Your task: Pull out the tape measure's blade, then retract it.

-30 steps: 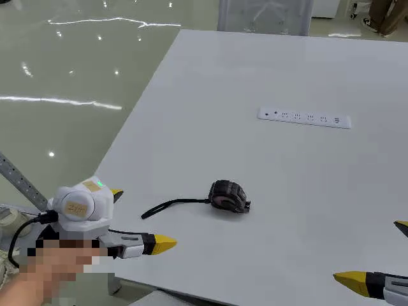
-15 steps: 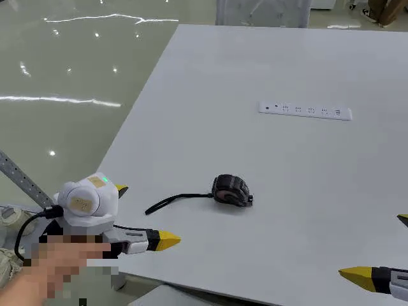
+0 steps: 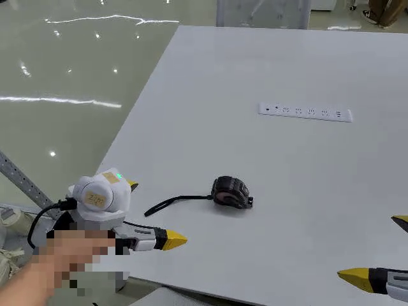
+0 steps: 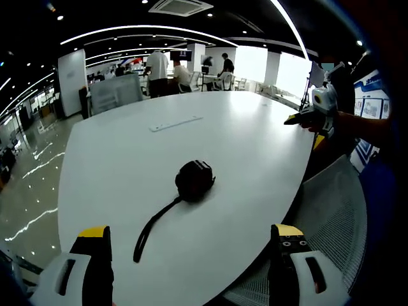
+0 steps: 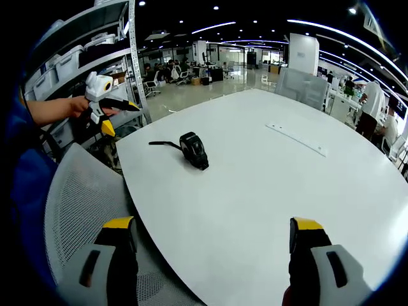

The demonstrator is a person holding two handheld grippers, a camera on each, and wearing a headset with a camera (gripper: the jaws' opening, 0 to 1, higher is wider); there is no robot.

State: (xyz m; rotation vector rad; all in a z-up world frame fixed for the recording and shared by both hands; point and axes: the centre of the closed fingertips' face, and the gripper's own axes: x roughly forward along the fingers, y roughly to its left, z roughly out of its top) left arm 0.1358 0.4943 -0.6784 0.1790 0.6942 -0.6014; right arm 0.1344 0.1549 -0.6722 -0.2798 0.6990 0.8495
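the tape measure (image 3: 231, 192) is seen lying on the white table (image 3: 287, 57), toward the table's near left part, with its blade not yet drawn out. a black strap (image 3: 172, 203) is trailed from its case across the table toward the left edge. a white power strip (image 3: 305, 113) is laid flat farther back on the table, well apart from the tape measure.

the left gripper (image 3: 155, 212) is held at the left edge of the table, just beside the strap's free end and not touching it. its yellow-tipped fingers (image 3: 171, 240) are spread wide apart, and nothing is held between them. in the left gripper view the tape measure is framed between the two fingers, ahead of them and untouched, with the strap curled back toward the camera.

the right gripper (image 3: 373, 248) is held at the near edge of the table on the right, well apart from the tape measure. its fingers (image 5: 118, 223) are likewise spread apart, and nothing is gripped. in the right gripper view the tape measure is seen ahead and to the left. a grey mesh chair (image 5: 83, 191) is seen below the table's edge, and a metal rack (image 5: 95, 44) is seen behind the left gripper.
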